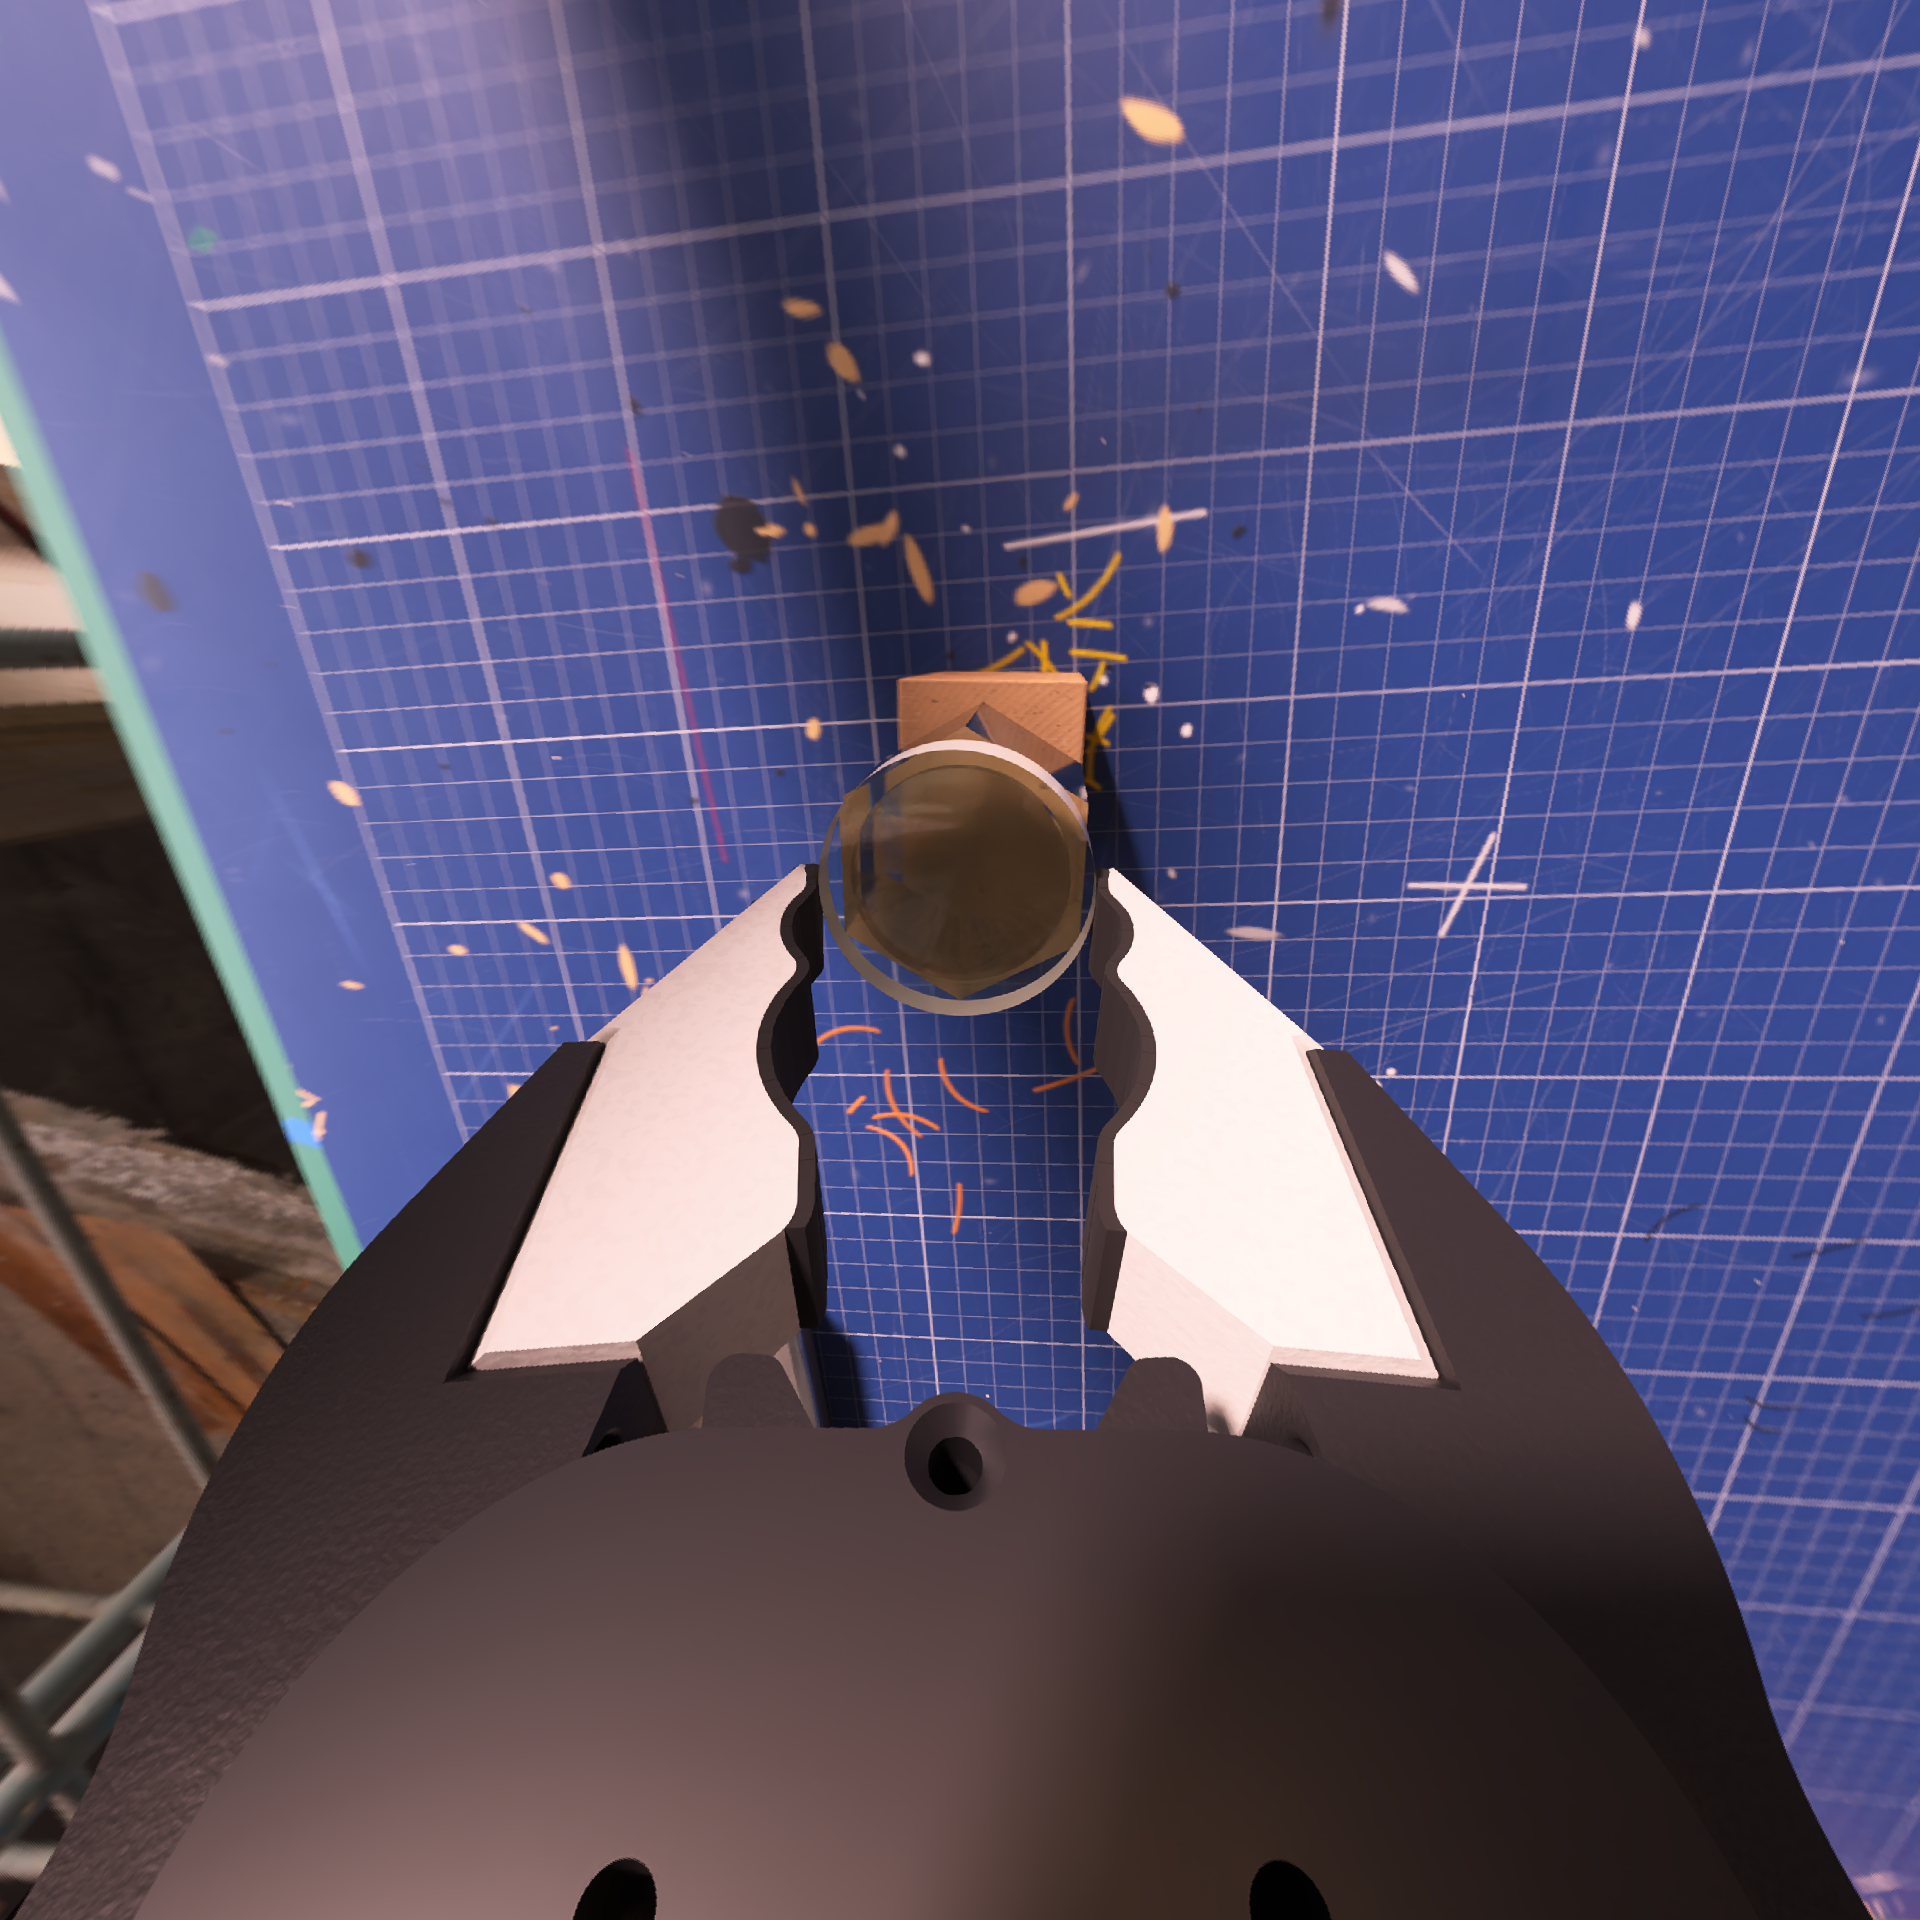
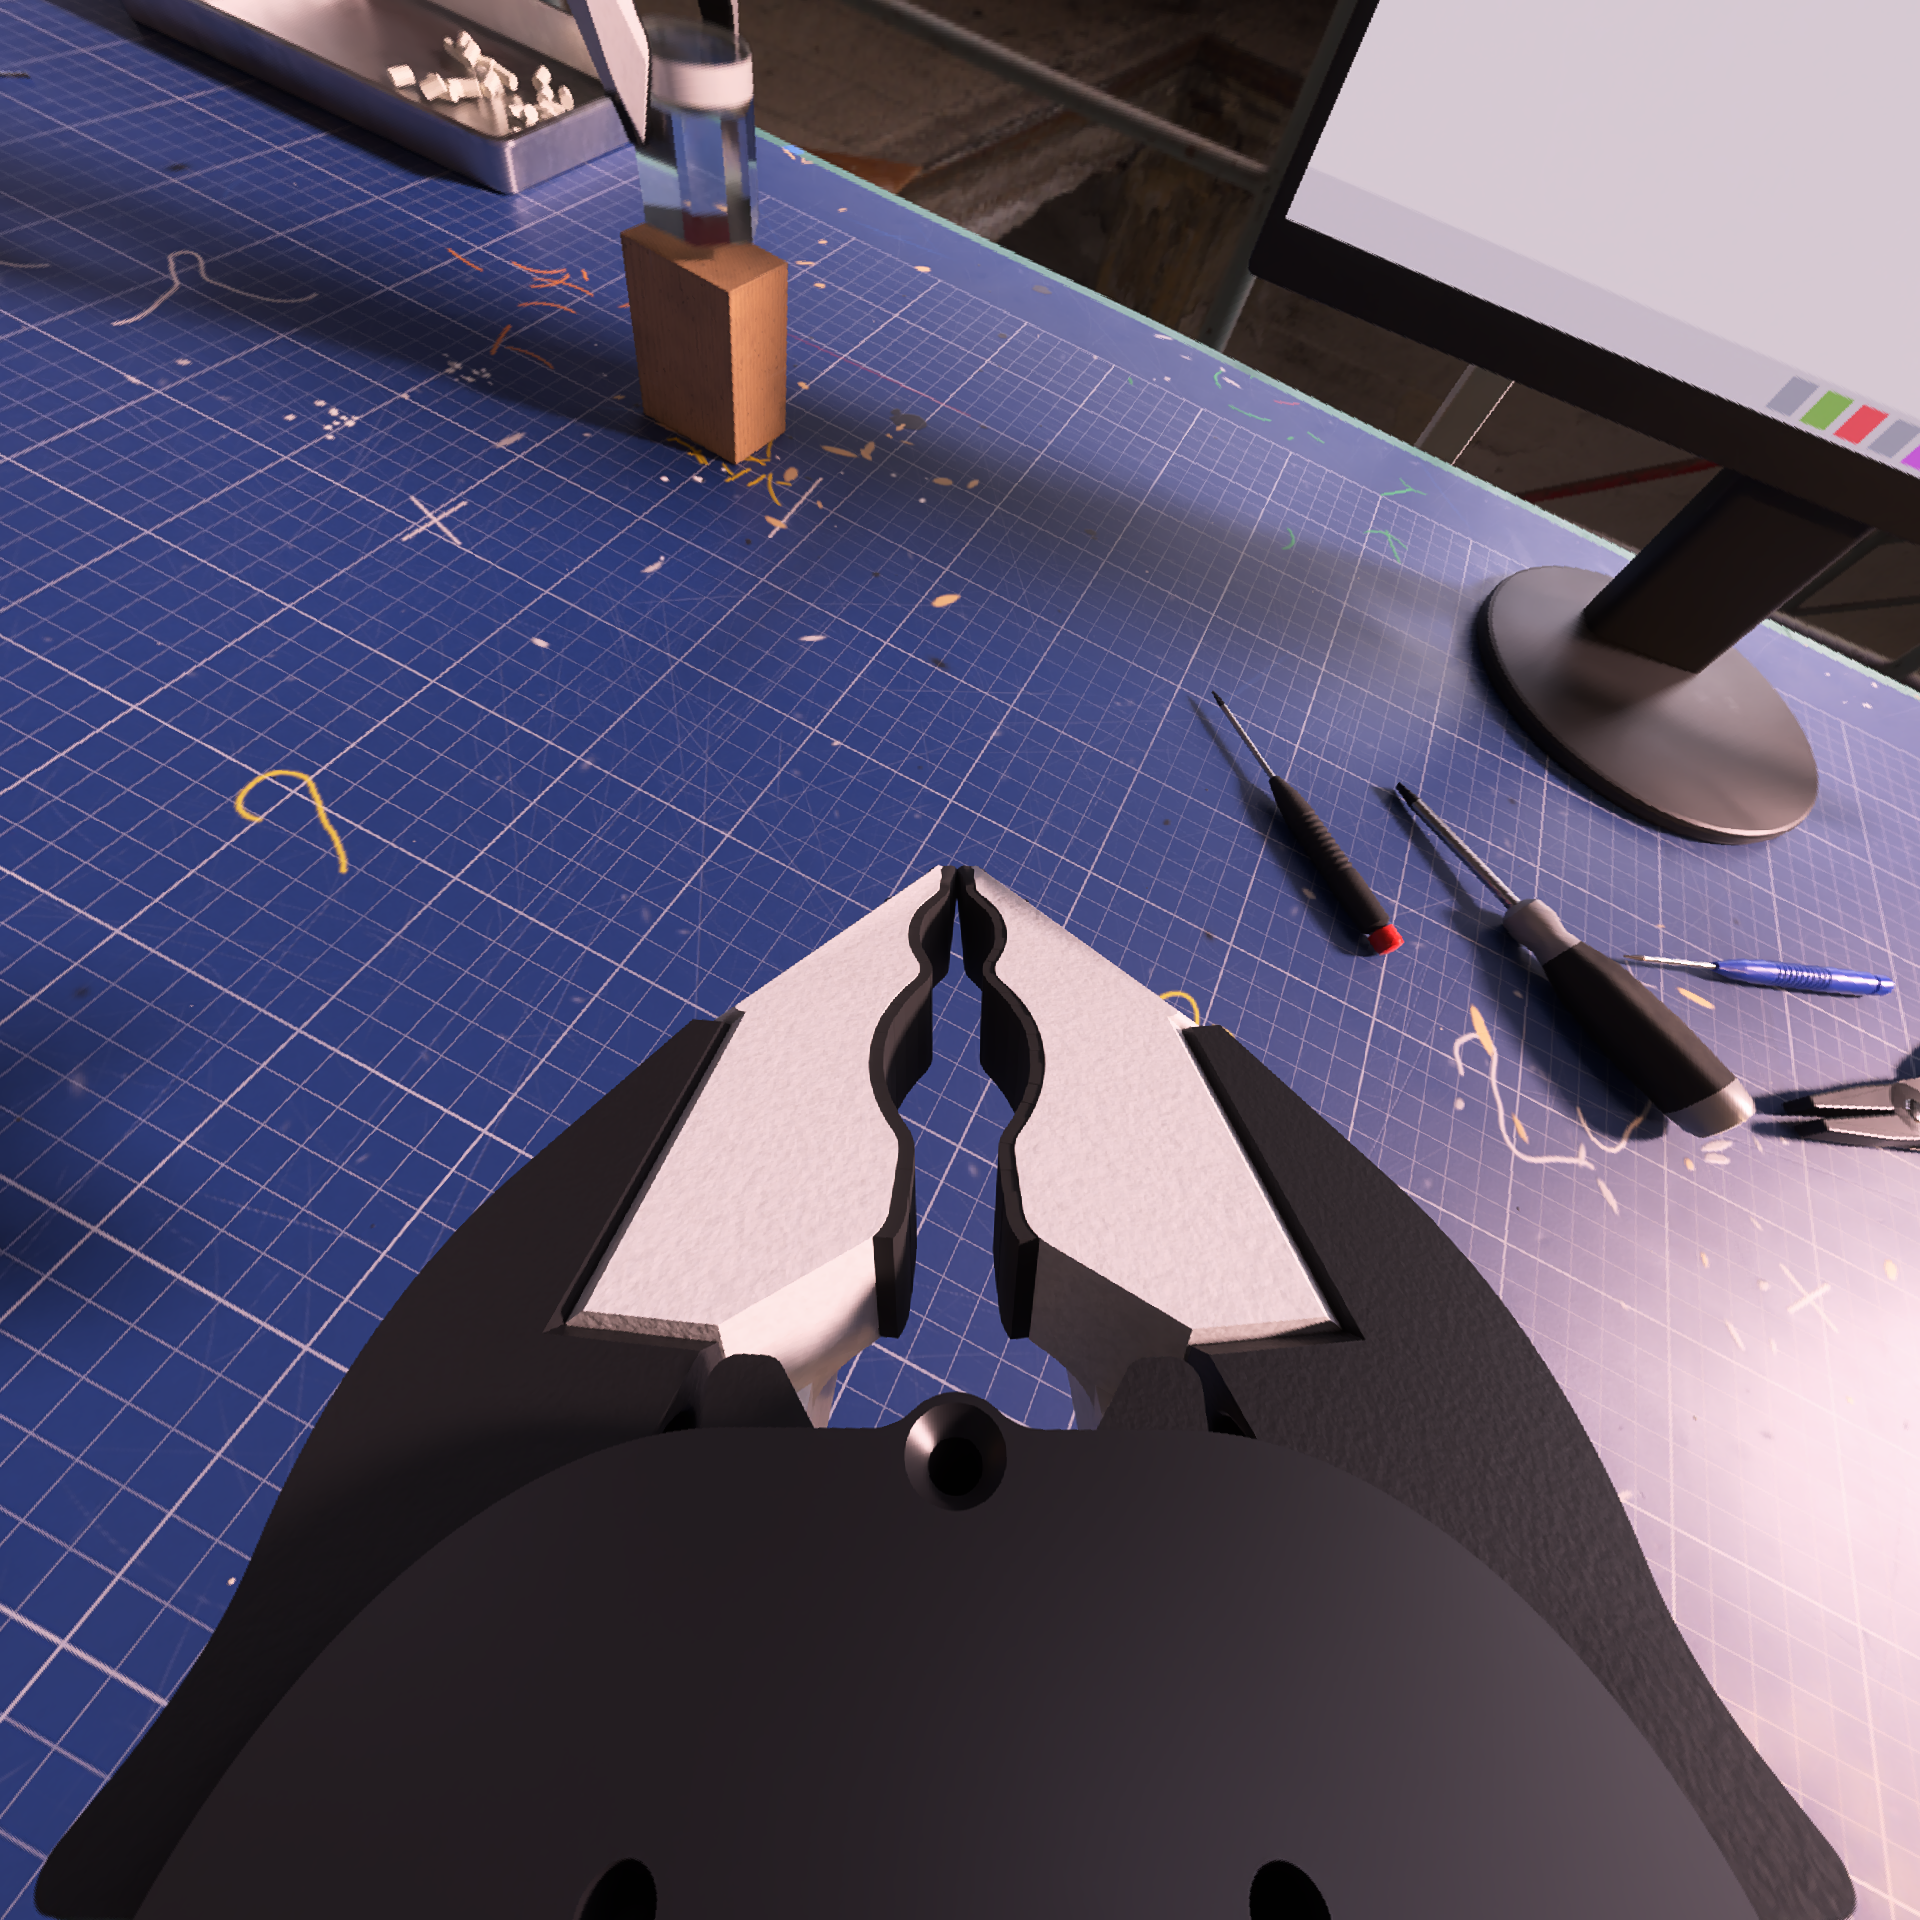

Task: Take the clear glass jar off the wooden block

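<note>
The clear glass jar [image 1: 961, 878] stands upright on the wooden block [image 1: 987, 701] on the blue cutting mat. In the left wrist view I look straight down into it. My left gripper [image 1: 958, 883] is shut on the jar, with one fingertip against each side of its rim. In the right wrist view the jar [image 2: 698, 156] and the block [image 2: 712, 343] are far off at the top, with a left finger [image 2: 621, 62] against the jar's top. My right gripper [image 2: 958, 873] is shut and empty above the mat.
A metal tray [image 2: 520, 145] of small white parts lies behind the block. A monitor stand [image 2: 1652, 707], two screwdrivers [image 2: 1320, 831] [image 2: 1600, 987], a blue tool [image 2: 1797, 977] and pliers [image 2: 1860, 1117] lie at the right. The mat's edge [image 1: 156, 748] runs at the left.
</note>
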